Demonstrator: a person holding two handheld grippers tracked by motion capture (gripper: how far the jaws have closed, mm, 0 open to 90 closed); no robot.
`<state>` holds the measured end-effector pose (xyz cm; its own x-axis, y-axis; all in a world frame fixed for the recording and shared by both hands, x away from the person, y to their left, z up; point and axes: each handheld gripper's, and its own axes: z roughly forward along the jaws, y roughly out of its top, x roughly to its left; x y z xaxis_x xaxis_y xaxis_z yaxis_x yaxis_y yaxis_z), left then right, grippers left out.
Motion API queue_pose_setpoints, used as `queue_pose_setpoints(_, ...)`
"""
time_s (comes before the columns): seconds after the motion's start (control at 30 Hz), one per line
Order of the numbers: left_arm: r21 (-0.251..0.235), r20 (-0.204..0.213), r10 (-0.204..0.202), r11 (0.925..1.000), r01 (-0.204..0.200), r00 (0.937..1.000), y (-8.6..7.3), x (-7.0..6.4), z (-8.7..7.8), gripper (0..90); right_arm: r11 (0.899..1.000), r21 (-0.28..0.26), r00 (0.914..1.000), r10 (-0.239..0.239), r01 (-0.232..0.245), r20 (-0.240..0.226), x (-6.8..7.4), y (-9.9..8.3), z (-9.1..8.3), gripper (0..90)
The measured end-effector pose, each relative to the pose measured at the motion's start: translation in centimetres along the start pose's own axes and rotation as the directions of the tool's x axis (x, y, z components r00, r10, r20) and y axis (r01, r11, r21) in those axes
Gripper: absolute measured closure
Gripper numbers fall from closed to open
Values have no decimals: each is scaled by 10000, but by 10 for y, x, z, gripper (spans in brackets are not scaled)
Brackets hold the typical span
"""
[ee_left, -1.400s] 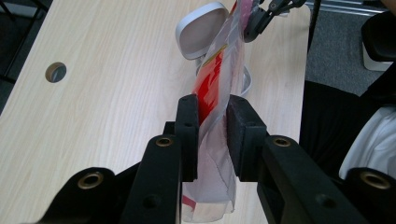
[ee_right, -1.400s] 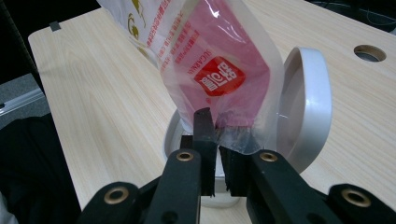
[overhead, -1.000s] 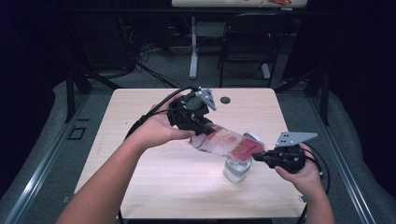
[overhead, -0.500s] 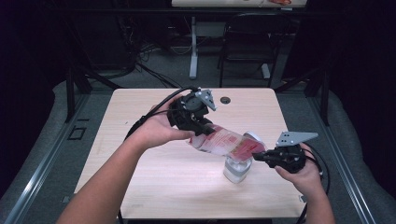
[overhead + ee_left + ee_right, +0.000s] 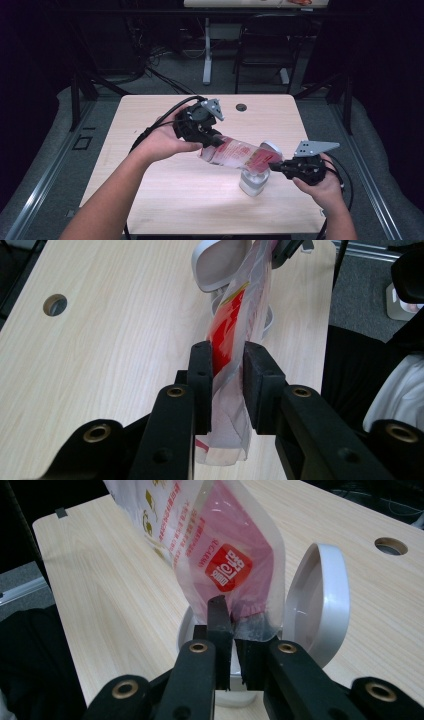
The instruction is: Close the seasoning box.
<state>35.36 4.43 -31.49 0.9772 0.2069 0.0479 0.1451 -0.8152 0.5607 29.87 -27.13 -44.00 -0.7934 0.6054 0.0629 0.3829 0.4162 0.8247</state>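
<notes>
The left gripper (image 5: 216, 142) was clamped on one end of a clear plastic pouch (image 5: 240, 154) printed in red and pink. In the left gripper view, both black jaws pressed flat against the pouch (image 5: 235, 330) from either side, with a short tail of film hanging free below them.

The right gripper (image 5: 276, 166) was clamped on the opposite end of the same pouch. In the right gripper view, its jaws pinched the lower edge of the pouch (image 5: 225, 555), just below a red square label with white characters. Rows of small printed text ran along the upper left of the film.

The pouch was held clear of the wooden table (image 5: 150, 125), stretched between the two grippers. In the high view it sloped downward from the left gripper toward the right gripper. Its lower end hung directly above a white container (image 5: 254, 182) standing near the front right of the table.

The container (image 5: 200, 625) carried a round white lid (image 5: 320, 605), tilted up on edge at its rim. The lid appeared to be hinged, though the joint was hidden behind the jaws. Contact between the pouch and the container rim could not be confirmed.

A round cable hole (image 5: 241, 107) lay near the far table edge, well apart from the container.
</notes>
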Motion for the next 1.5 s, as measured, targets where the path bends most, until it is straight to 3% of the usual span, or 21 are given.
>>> queue_pose_setpoints(0.43, -95, 76, -267, 9996, 268, 9996, -16, 5, 2, 759, 9989, -454, 9998, 77, -86, -198, 2, 2, 1, 852)
queue_pose_setpoints(0.57, -158, 108, -281, 9995, 283, 9995, -20, 5, 3, 761, 9980, -617, 9997, 155, -166, -188, 1, 2, 1, 802)
queue_pose_setpoints(0.8, -318, 185, -411, 9986, 416, 9990, -29, 7, 4, 762, 9925, -1097, 9963, 470, -547, -721, -3, -2, 3, 768)
queue_pose_setpoints(1.03, -397, 245, -593, 9974, 602, 9979, -38, 9, 7, 760, 9965, -676, 9967, 441, -487, -680, -2, -4, 13, 731)
queue_pose_setpoints(1.5, -617, 466, -1012, 9927, 1040, 9938, -59, 13, 13, 757, 9974, -533, 9950, 436, -485, -896, -2, -6, 21, 724)
